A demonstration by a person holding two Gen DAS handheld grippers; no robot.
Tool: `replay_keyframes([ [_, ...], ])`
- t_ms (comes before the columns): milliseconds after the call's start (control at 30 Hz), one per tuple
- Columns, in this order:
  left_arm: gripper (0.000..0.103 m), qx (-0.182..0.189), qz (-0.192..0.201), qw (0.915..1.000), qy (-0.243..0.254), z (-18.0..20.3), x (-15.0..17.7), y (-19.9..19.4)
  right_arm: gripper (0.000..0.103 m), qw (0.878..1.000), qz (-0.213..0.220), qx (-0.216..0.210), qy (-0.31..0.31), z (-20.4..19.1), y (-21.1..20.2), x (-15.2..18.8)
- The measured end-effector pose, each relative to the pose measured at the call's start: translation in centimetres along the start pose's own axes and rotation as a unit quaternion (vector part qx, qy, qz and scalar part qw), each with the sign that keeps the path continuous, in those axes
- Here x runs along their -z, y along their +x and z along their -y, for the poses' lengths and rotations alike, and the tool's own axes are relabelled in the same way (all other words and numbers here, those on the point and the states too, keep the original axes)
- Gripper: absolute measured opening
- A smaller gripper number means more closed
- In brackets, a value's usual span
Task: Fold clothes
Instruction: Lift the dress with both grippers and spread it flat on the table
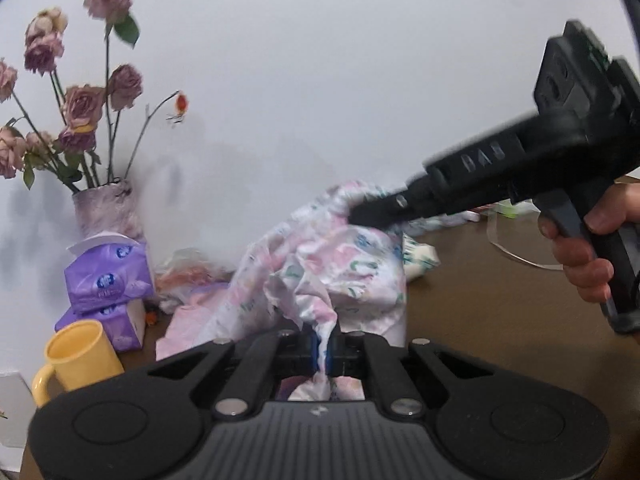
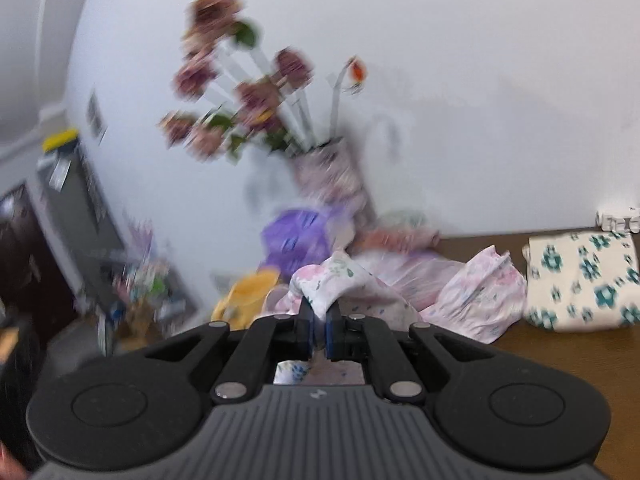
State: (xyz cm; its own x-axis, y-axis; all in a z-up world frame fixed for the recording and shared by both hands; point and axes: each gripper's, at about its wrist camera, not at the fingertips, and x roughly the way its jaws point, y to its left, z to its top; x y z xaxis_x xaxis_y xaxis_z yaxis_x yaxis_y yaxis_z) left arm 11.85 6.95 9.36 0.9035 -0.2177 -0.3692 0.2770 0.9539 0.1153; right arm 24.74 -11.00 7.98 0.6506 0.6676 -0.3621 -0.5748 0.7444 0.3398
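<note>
My left claw [image 1: 321, 344] is pinched tight on a bunched fold of the crumpled white garment with pink and green print [image 1: 320, 264], the cloth squeezed between its blue pads and trailing out behind them. My right claw [image 2: 318, 334] is likewise closed on another gathered bit of the same garment [image 2: 336, 280]; from the left wrist view it comes in from the right, its black tip [image 1: 372, 212] buried in the cloth's upper edge, with my hand [image 1: 584, 248] wrapped round its handle. The garment hangs lifted between the two claws, its lower part draping onto the brown wooden desk [image 1: 500, 308]. To its left stand a yellow mug [image 1: 82, 356], stacked purple tissue packs [image 1: 108, 280] and a mottled pink vase of dried roses [image 1: 106, 210]. To its right on the desk lies a folded cream cloth with teal flowers [image 2: 580, 280], close beside it.
</note>
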Motion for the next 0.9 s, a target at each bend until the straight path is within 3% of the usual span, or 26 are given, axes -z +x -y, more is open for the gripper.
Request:
replay_keyframes([
  [133, 0.003, 0.029, -0.041, 0.9987, -0.006, 1.8, 3.4, -4.0, 0.005, 0.997, -0.076, -0.020, -0.007, -2.1, -2.3, 4.9],
  [300, 0.003, 0.001, -0.094, 0.9942, -0.053, 1.3, 7.7, -6.0, 0.012, 0.986, -0.155, -0.067, 0.007, -4.0, -2.5, 10.6],
  [367, 0.003, -0.024, -0.110, 0.9910, -0.073, 0.5, 9.1, -6.6, 0.034, 0.984, -0.161, -0.072, 0.017, -3.8, -2.8, 11.3],
  [467, 0.004, -0.034, -0.120, 0.9886, -0.084, -0.4, 10.1, -7.3, 0.044, 0.988, -0.136, -0.069, 0.032, -3.1, -4.3, 10.9],
  [633, 0.011, -0.015, -0.130, 0.9884, -0.077, 0.0, 10.7, -7.1, 0.055, 0.995, -0.095, -0.006, 0.007, -2.4, -4.6, 8.0],
  [733, 0.022, 0.009, -0.124, 0.9900, -0.067, 0.9, 10.6, -6.4, 0.070, 0.993, -0.114, 0.026, -0.029, -3.0, -1.5, 6.6],
  [800, 0.042, 0.017, -0.118, 0.9911, -0.059, 1.6, 10.5, -6.2, 0.073, 0.989, -0.129, 0.060, -0.036, -2.9, 1.3, 5.7],
  [900, 0.047, 0.028, -0.109, 0.9925, -0.048, 2.6, 10.4, -6.0, 0.073, 0.983, -0.153, 0.106, -0.001, -1.4, 5.7, 4.9],
])
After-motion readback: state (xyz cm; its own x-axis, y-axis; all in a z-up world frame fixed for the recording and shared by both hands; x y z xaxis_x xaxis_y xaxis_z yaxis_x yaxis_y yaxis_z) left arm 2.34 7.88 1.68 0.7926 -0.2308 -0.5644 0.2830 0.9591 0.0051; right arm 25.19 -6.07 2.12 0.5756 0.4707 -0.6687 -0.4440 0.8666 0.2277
